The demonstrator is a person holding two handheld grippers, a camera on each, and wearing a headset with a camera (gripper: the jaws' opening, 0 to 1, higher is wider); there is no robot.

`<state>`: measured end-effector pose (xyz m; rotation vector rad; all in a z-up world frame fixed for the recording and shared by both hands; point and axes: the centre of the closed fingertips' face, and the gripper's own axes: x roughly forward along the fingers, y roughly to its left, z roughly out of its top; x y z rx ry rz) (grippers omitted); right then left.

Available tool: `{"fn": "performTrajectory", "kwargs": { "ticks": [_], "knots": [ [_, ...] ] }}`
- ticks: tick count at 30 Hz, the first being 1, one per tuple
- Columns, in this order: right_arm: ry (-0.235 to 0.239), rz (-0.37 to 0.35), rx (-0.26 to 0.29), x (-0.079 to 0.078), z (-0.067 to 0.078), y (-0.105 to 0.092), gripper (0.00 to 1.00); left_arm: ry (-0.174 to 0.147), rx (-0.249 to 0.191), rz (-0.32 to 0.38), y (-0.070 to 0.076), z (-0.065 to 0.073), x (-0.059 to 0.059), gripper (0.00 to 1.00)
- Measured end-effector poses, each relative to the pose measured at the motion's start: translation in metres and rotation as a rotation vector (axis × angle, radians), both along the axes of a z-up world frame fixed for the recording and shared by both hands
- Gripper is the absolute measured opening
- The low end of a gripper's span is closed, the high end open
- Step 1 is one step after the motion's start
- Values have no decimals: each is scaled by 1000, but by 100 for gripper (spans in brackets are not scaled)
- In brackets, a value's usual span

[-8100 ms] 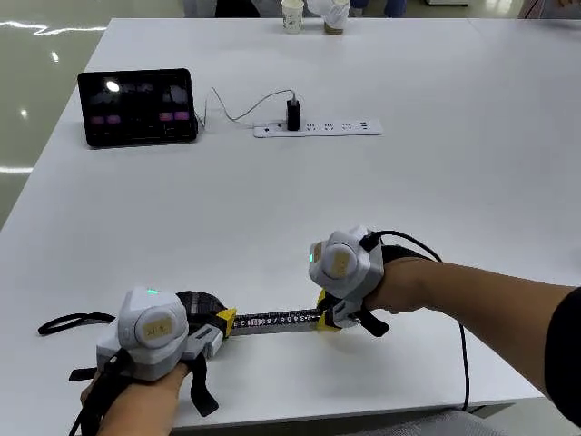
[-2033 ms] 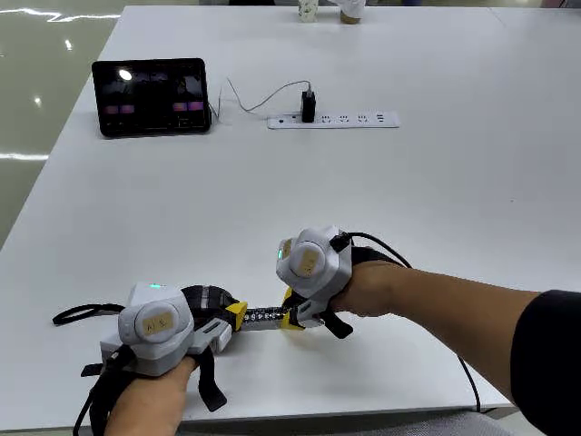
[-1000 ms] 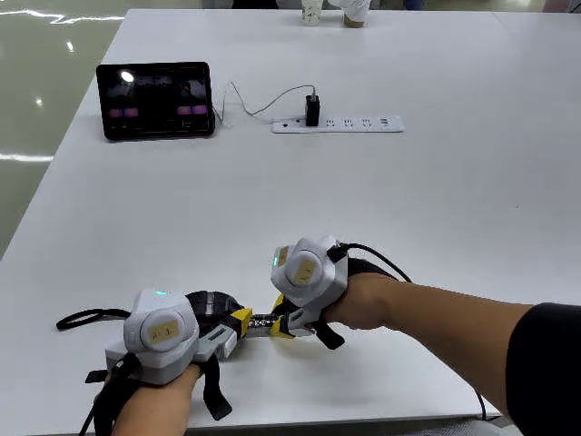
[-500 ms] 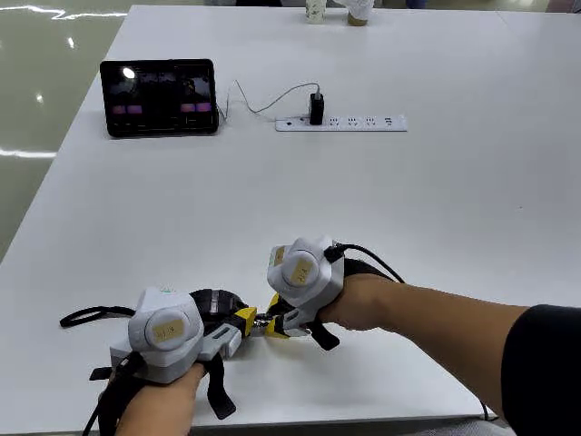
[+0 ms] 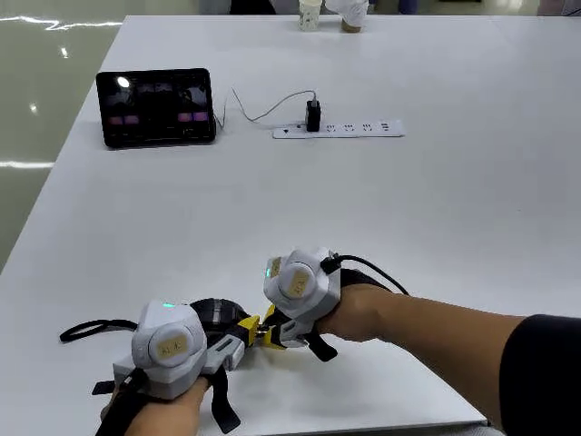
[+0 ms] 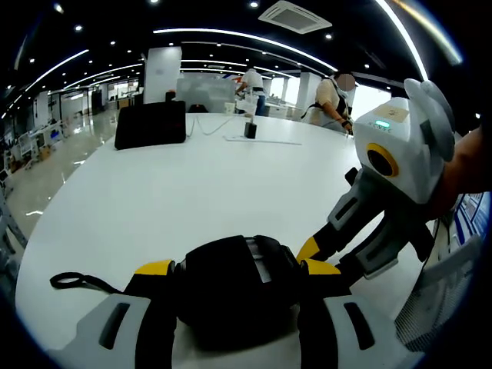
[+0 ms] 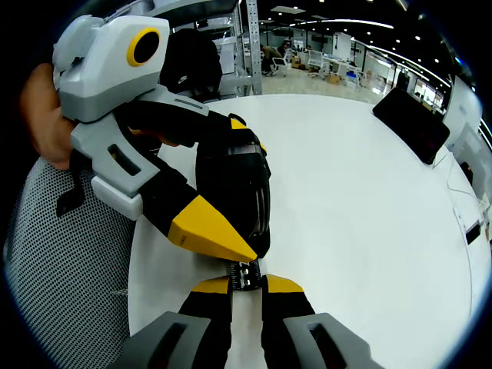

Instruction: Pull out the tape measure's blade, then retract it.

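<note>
Desk (image 5: pixel 436 200), open room: the middle and right side are bare, a wide lane from near edge to far.
Obstacles, far left: tablet (image 5: pixel 156 106), propped upright; power strip (image 5: pixel 338 131) with plug and cable just beside it (cups (image 5: pixel 310 14) at the far edge).
Near edge: left tool (image 5: pixel 238 329) and right tool (image 5: pixel 270 336) nose to nose, tape measure (image 5: pixel 213 313) between them; strap (image 5: pixel 91 328) lying to the left.

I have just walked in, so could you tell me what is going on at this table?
A person holds a gripper in each hand over the white table. The left gripper clamps a round black tape measure case; the right gripper pinches its dark blade tip, with only a short stub showing.
</note>
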<state>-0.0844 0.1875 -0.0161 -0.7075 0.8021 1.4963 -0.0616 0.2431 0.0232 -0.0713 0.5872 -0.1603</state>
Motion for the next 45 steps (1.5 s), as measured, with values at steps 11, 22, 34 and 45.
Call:
{"fn": "performTrajectory", "kwargs": {
  "ticks": [11, 22, 34, 45],
  "knots": [
    [-3, 1, 8, -2, -1, 7, 11, 13, 1, -4, 1, -1, -2, 58],
    [-2, 0, 13, -2, -1, 9, 11, 11, -1, -9, 1, -1, -2, 59],
    [-7, -45, 34, -2, -1, 10, 13, 12, 13, -18, 0, -1, -3, 61],
    [-37, -67, 52, -3, 6, -2, 13, 44, -14, -49, 0, 3, -4, 60]
  ]
}}
